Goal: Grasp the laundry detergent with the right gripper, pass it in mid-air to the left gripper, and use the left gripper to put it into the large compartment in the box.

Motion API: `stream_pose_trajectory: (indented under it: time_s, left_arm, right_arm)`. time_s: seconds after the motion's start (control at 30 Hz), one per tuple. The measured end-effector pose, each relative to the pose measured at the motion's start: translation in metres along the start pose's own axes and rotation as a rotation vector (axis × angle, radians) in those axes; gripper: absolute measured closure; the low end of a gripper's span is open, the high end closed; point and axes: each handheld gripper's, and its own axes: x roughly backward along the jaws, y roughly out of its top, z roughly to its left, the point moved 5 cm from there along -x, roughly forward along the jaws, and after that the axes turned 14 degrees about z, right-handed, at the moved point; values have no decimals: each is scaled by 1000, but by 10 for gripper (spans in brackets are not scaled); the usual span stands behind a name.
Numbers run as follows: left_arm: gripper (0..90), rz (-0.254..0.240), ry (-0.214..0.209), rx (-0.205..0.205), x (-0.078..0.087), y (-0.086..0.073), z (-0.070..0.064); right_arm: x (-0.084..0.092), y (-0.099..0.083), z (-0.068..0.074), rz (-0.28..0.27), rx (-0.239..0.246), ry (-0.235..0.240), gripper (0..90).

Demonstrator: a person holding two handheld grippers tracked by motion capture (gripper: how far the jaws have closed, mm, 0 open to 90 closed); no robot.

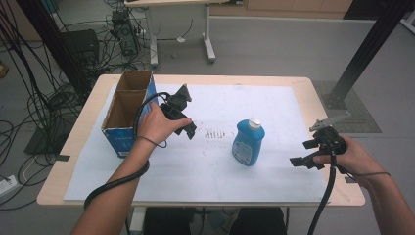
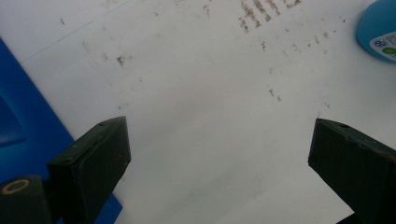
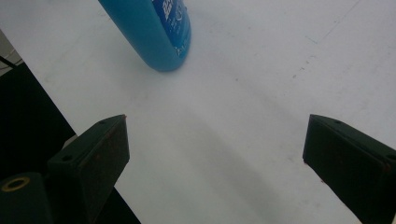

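A blue bottle with a white cap stands upright near the middle of the white sheet. My left gripper hovers between the box and the bottle, jaws pointing toward the bottle. In the left gripper view this gripper is open over bare sheet, and the bottle shows at the top right corner. My right gripper sits to the bottle's right near the sheet's edge. Its own view has the gripper open and empty, with the bottle's base ahead and some way off.
An open cardboard box with blue sides and two compartments stands at the table's left, just behind my left hand; its blue wall is close to the left jaw. Faint scuff marks dot the sheet. The table's front edge lies beside the right gripper.
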Motion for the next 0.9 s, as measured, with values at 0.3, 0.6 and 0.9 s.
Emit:
stream_pose_trajectory:
  time_s: [0.3, 0.6, 0.9]
  left_arm:
    - [61, 4, -3, -4, -2, 1, 1]
    - [61, 7, -7, -7, -3, 2, 0]
    - [61, 5, -9, -6, -3, 2, 0]
  right_arm:
    - [-8, -5, 4, -15, 8, 8, 67]
    - [-13, -9, 9, -27, 21, 13, 61]
    - [-19, -15, 15, -47, 39, 9, 55]
